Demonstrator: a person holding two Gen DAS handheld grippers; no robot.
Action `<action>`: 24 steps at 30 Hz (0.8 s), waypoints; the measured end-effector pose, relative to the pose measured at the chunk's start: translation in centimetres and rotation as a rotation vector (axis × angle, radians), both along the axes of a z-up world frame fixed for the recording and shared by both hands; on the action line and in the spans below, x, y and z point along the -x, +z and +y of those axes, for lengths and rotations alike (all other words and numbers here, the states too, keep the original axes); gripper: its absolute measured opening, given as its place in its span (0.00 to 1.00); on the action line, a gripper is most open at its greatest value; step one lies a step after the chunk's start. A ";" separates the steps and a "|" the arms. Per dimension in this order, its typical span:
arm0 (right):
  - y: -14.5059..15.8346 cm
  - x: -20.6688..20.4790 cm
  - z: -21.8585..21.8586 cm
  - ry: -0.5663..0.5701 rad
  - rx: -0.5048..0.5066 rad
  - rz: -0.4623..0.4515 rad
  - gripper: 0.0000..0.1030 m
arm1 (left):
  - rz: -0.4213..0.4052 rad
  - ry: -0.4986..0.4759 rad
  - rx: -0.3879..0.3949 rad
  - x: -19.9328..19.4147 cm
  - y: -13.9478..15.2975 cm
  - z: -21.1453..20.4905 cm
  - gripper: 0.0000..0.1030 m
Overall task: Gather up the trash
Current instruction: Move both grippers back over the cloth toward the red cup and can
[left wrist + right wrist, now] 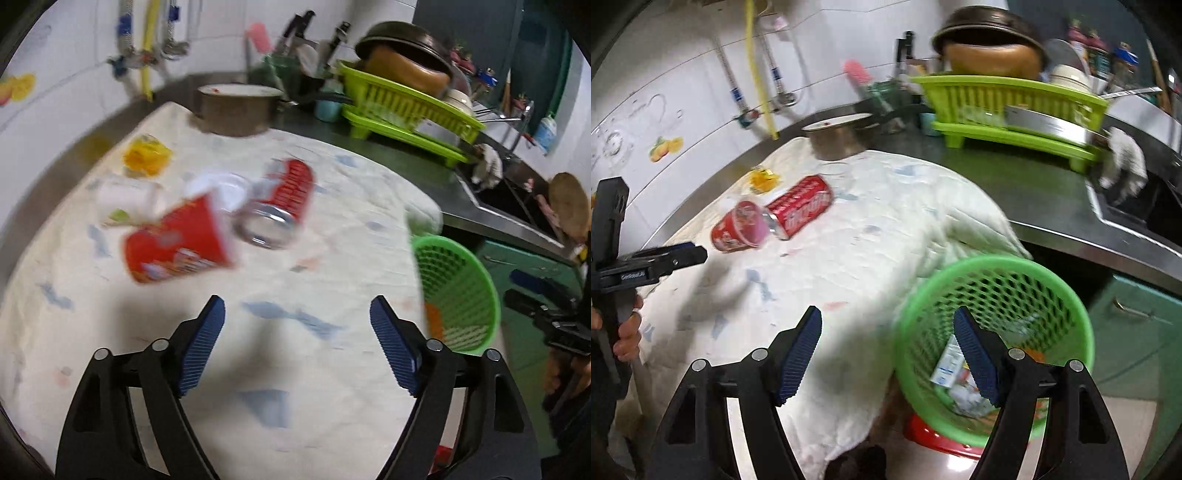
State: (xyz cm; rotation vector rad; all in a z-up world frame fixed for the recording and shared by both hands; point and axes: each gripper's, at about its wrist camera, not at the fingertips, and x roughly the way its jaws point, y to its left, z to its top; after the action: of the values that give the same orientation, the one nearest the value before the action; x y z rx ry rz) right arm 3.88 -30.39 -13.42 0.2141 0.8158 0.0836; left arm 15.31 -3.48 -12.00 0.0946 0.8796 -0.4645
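Observation:
A red paper cup lies on its side on the white cloth, beside a red soda can, a white bottle and a yellow wrapper. My left gripper is open and empty, short of the cup. The cup, can and wrapper also show in the right wrist view. My right gripper is open and empty, above the rim of the green mesh basket, which holds a small carton and other scraps. The left gripper shows at the left edge.
A metal pot stands at the cloth's far edge. A green dish rack with bowls sits on the dark counter. A sink lies at the right. The basket hangs off the table's right edge over a red stool.

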 end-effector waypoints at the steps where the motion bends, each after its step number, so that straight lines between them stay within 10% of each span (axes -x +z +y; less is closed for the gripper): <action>1: 0.1 -0.4 0.6 0.014 0.002 -0.002 0.70 | -0.007 -0.001 -0.012 -0.4 0.1 0.6 0.82; 24: -0.1 -7.1 6.4 0.107 0.015 0.066 0.73 | -0.085 -0.413 -0.300 -11.1 -3.8 3.2 0.83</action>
State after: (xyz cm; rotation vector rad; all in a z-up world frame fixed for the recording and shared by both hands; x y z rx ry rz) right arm 11.00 -24.03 -13.56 0.1595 0.8937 0.1720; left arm 26.39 -0.24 -15.82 0.5756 0.8421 -0.7042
